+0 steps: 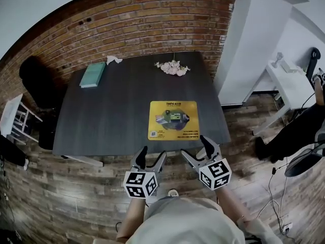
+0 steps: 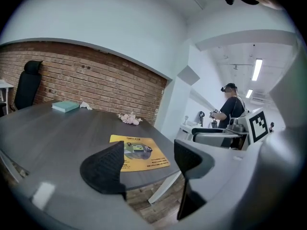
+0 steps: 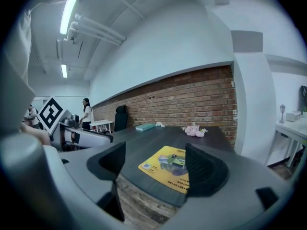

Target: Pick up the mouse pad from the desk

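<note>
A yellow mouse pad [image 1: 173, 119] with a printed picture lies flat near the front right of the dark desk [image 1: 117, 116]. It also shows in the left gripper view as the mouse pad [image 2: 144, 152] and in the right gripper view as the mouse pad [image 3: 168, 169]. My left gripper [image 1: 151, 156] hovers at the desk's near edge, left of the pad, jaws open and empty. My right gripper [image 1: 195, 147] is at the near edge just below the pad's right corner, open and empty. Neither touches the pad.
A teal book [image 1: 93, 74] and crumpled tissue [image 1: 114, 60] lie at the desk's far left. Pink flowers [image 1: 172, 67] sit at the far edge by the brick wall [image 1: 127, 19]. A black chair [image 1: 35, 80] stands left. A white side table [image 1: 289, 83] and a seated person are right.
</note>
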`<state>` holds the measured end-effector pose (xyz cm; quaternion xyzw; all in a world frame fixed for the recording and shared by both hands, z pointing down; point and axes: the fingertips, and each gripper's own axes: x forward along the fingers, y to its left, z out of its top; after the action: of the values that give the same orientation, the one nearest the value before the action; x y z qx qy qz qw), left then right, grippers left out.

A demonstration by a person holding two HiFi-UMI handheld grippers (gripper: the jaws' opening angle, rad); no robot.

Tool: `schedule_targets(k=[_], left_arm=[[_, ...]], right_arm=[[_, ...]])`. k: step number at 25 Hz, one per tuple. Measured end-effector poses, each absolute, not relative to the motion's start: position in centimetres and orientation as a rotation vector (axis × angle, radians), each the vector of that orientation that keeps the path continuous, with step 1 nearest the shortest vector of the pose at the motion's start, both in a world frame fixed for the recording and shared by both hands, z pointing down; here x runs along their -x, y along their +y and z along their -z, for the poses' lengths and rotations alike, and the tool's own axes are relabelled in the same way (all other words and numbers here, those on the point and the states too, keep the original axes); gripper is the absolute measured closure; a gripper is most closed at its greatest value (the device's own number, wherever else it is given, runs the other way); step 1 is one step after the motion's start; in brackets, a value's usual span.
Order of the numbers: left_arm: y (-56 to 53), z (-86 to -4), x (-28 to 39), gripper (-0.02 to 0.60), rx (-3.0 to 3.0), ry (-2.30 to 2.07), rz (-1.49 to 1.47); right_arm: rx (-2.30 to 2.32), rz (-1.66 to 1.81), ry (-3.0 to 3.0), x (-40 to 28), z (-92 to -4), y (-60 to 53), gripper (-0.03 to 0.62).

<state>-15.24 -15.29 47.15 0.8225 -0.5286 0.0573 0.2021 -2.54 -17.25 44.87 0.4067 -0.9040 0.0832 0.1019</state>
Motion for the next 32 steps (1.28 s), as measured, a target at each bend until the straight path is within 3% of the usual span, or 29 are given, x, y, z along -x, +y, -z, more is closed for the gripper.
schedule_targets(k=[18, 32], left_arm=[[-23.0, -53.8, 15.8, 0.248, -2.231, -1.41, -0.301], [-30.5, -62.3, 17.2, 0.215, -2.103, -1.363, -0.539]], right_arm=[[-1.249, -0.291, -2.526, 1.5, -50.3, -25.2, 0.227], [-1.209, -0.436, -2.334, -0.7, -59.5, -34.5, 0.224]])
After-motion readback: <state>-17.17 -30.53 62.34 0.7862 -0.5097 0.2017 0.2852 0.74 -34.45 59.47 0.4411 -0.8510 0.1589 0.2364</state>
